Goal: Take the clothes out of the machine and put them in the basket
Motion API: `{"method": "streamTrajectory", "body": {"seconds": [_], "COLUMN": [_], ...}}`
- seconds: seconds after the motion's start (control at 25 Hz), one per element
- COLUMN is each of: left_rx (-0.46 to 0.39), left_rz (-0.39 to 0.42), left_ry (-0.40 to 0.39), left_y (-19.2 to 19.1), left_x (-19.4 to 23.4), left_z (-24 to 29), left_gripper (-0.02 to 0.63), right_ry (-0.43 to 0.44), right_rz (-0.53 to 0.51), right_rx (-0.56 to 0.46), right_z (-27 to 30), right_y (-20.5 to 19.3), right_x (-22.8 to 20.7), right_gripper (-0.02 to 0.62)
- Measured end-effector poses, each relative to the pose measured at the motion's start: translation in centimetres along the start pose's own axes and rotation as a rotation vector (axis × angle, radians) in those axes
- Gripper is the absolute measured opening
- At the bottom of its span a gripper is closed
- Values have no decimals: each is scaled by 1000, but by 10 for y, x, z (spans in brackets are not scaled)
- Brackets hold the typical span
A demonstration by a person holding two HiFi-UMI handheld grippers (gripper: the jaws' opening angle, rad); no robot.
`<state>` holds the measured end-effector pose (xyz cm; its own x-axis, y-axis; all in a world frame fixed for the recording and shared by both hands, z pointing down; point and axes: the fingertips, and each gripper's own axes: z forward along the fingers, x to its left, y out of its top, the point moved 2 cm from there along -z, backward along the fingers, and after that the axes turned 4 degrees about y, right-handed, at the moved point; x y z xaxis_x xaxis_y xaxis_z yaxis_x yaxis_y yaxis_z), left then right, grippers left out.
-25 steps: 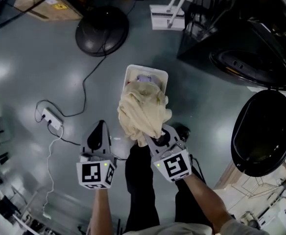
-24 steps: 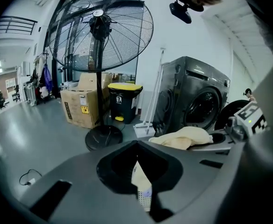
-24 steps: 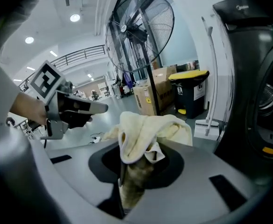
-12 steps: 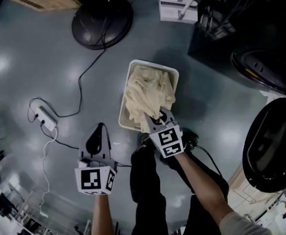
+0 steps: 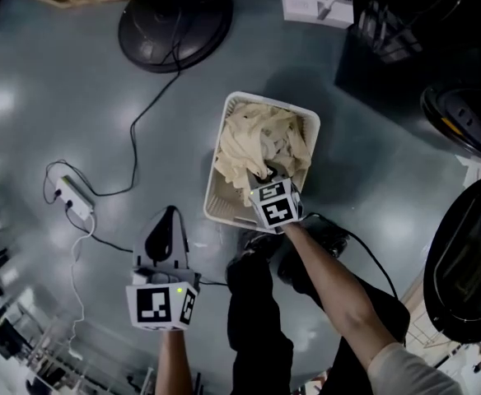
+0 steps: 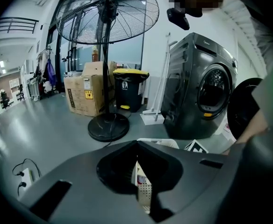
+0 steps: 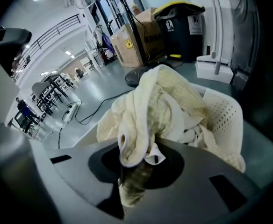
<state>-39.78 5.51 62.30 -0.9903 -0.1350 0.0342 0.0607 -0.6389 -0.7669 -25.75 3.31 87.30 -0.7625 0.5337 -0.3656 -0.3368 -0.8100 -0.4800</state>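
Cloth at basket, right gripper clenched
Right gripper (image 5: 266,177) clamped on cream cloth (image 5: 255,138) at near rim of basket (image 5: 221,206); left gripper (image 5: 165,220) closed, empty, over open floor (image 5: 76,113). Box (image 6: 84,94) label unreadable.

Dim head view with soft glare on the glossy floor (image 5: 59,72) — both gripper views fisheye-warped, black at corners.

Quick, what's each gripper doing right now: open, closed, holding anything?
Left gripper: closed, nothing between its jaws.
Right gripper: closed on the cream cloth, over the basket.

The cream cloth (image 5: 257,138) hides the basket (image 5: 222,206) floor; machine door (image 5: 471,262) cut off
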Motion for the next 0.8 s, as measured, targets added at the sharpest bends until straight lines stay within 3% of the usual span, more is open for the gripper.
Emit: {"method": "streamTrajectory", "body": {"seconds": [0.6, 0.72, 0.8], "left_rx": [-17, -13, -5], "left_rz": [52, 63, 64], "left_ry": [-54, -64, -69], "left_y": [11, 18, 22], "left_x": [-20, -25, -31], "left_z": [27, 20, 12], "left_gripper": [18, 18, 18], "right_ry": [17, 92, 91], "right_rz": [-6, 24, 33], "right_rx": [105, 95, 66], "right_z": [35, 29, 17], "right_y": [-28, -25, -17], "right_x": [-7, 6, 10], "right_gripper": [126, 278, 322]}}
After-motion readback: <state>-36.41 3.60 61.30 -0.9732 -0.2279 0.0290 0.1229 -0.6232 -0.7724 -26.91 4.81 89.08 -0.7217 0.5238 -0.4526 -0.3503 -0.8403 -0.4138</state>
